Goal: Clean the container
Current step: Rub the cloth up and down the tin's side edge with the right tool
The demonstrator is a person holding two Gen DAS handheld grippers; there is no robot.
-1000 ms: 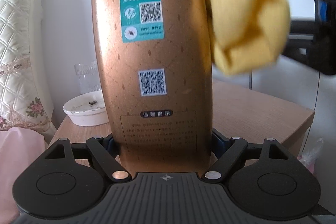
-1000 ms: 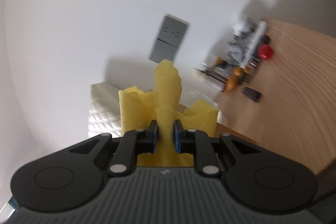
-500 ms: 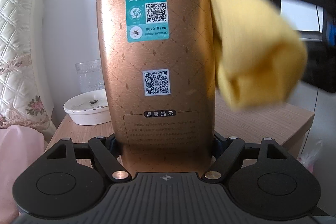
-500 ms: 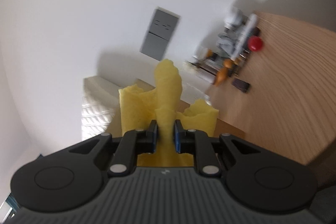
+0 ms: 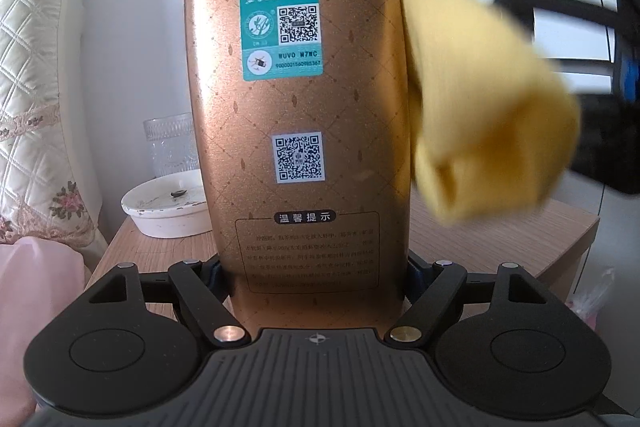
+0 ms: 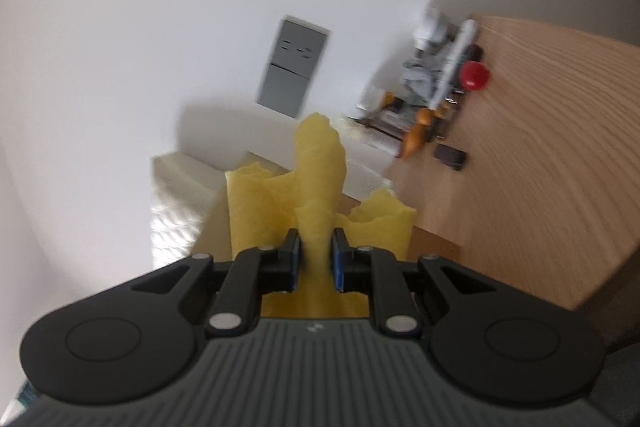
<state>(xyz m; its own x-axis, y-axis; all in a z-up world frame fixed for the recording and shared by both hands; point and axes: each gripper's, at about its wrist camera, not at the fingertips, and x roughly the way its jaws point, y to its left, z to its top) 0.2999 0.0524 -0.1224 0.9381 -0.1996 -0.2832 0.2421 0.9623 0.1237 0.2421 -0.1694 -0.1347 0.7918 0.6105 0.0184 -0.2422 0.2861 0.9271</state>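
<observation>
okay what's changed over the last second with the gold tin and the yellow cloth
The yellow cloth, pinched in the right tongs, has slid down the right side of the gold tea tin, from near the lid toward its middle. The right wrist view has swung slightly. Nothing was taken or let go: the left tongs still clamp the tin's base, and the white dish and glass have not moved.
</observation>
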